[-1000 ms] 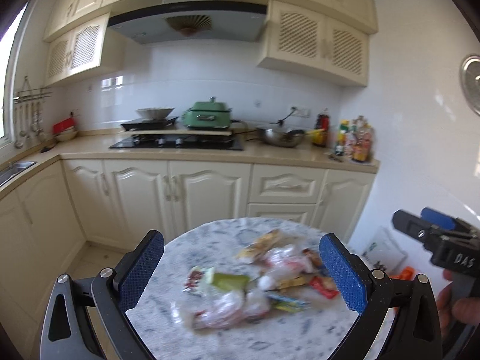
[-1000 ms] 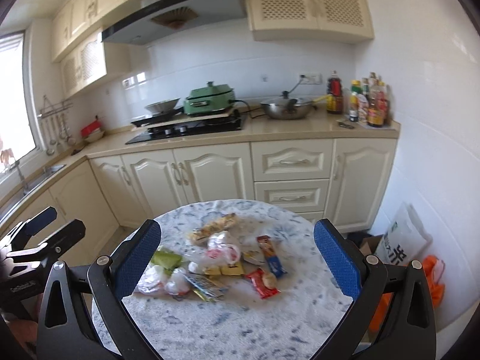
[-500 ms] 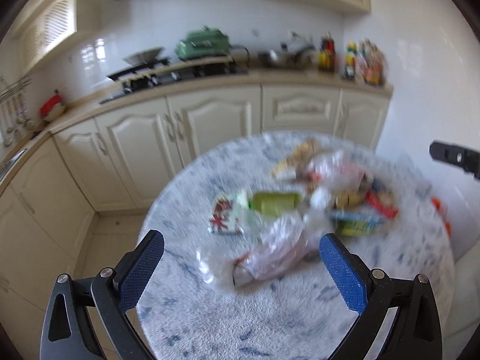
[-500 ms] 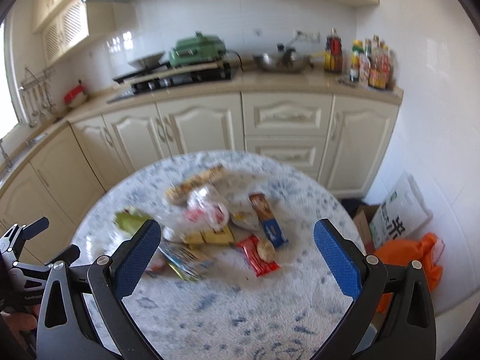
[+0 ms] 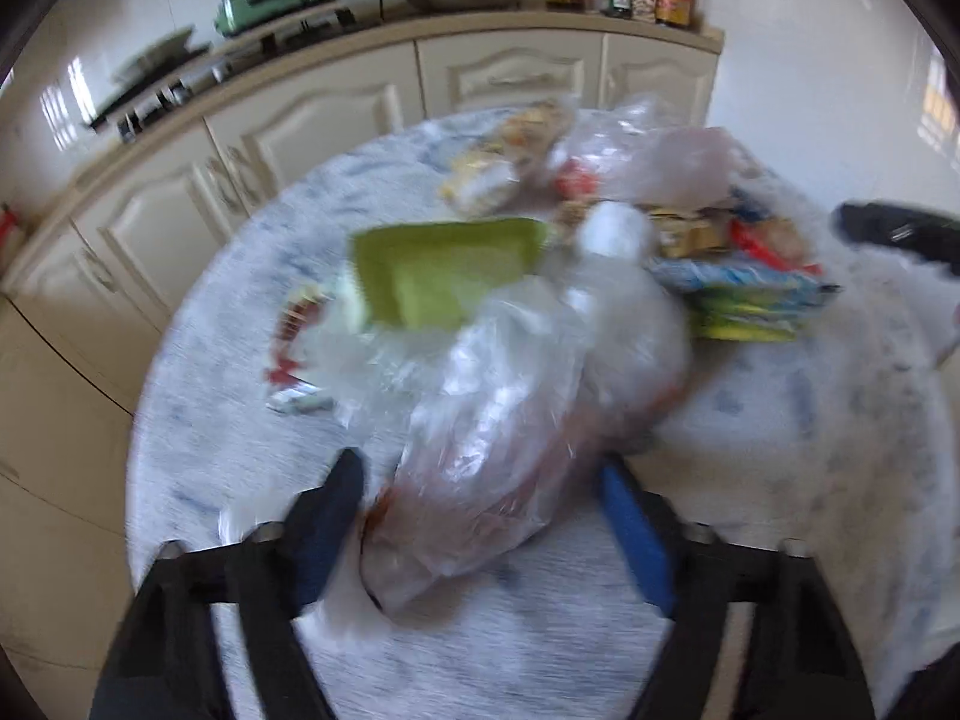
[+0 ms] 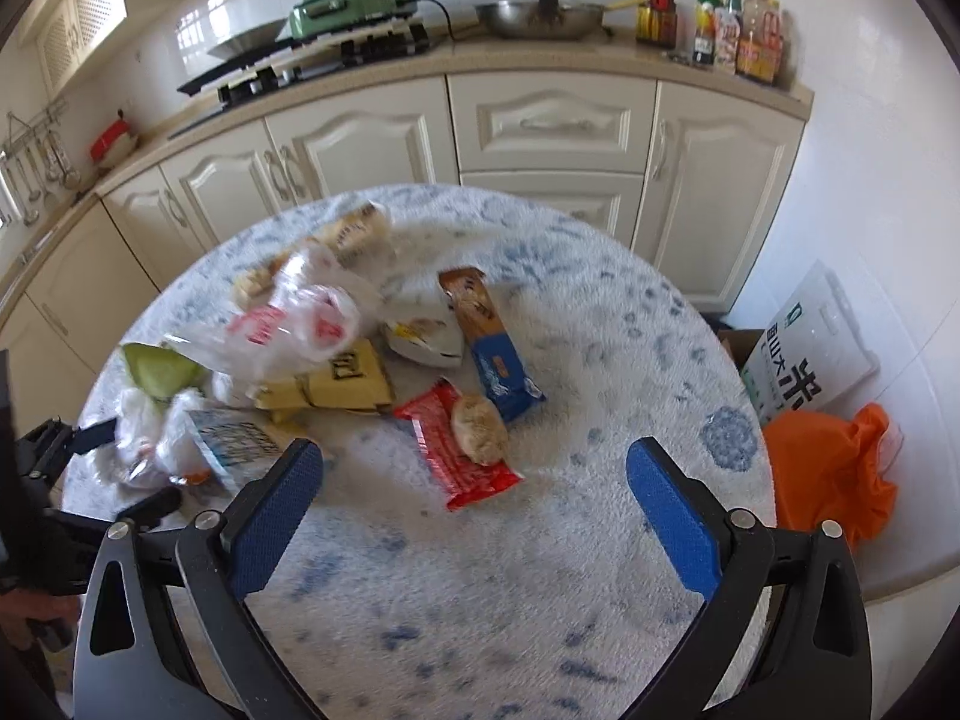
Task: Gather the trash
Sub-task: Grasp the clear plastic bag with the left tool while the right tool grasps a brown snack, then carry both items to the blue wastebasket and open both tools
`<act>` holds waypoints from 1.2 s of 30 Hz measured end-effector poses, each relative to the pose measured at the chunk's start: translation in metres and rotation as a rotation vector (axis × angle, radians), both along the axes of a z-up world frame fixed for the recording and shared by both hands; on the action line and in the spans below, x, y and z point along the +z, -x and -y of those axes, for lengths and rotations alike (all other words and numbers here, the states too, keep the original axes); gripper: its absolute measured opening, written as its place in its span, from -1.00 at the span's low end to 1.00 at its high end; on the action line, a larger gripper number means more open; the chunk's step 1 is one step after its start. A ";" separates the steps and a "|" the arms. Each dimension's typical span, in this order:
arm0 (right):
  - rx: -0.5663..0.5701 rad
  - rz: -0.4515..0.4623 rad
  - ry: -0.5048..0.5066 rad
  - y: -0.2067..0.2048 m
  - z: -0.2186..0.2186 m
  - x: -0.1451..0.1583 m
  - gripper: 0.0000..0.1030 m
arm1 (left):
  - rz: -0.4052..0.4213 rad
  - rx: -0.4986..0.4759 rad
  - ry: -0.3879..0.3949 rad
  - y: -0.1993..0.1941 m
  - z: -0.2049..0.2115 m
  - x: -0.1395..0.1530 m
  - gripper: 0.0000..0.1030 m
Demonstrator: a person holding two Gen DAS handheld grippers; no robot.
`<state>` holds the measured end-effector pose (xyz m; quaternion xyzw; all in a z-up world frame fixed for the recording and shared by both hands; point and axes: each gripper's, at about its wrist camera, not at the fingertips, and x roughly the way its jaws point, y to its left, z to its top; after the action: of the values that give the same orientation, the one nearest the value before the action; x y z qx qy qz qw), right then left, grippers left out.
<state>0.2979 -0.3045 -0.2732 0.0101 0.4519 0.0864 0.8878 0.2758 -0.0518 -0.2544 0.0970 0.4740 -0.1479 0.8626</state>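
A pile of trash lies on a round marbled table point(image 6: 540, 540). In the left wrist view my left gripper point(image 5: 486, 516) is open, its blue pads on either side of the near end of a clear plastic bag point(image 5: 516, 420). Behind it lie a green wrapper point(image 5: 444, 270) and a blue-yellow packet point(image 5: 744, 300). In the right wrist view my right gripper point(image 6: 474, 516) is open and empty above the table, just short of a red wrapper point(image 6: 456, 444) with a brown bun point(image 6: 480, 426) on it. A blue biscuit pack point(image 6: 492, 342) and a yellow packet point(image 6: 336, 384) lie beyond.
Cream kitchen cabinets point(image 6: 540, 132) and a counter with a stove, a green pot and bottles run behind the table. An orange bag point(image 6: 834, 474) and a white rice sack point(image 6: 810, 354) stand on the floor right of the table. The left gripper shows at the right wrist view's left edge point(image 6: 90, 468).
Both grippers have come down and forward toward the table. The left one now has the clear plastic bag between its open pads; the right one hovers closer to the red wrapper.
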 end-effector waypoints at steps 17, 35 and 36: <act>0.056 -0.032 -0.067 -0.024 0.001 -0.039 -0.54 | -0.003 0.141 0.064 -0.026 0.020 -0.018 -0.23; 0.053 -0.014 -0.159 0.041 0.023 -0.017 -0.54 | -0.029 0.191 0.180 0.001 0.006 -0.013 -0.17; 0.052 -0.014 -0.162 0.043 0.023 -0.017 -0.54 | -0.024 0.190 0.173 -0.003 0.008 -0.014 -0.20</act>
<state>0.2551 -0.3276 -0.2904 0.0708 0.4499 0.1454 0.8783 0.2785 -0.0596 -0.2686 -0.0250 0.4767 -0.1071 0.8722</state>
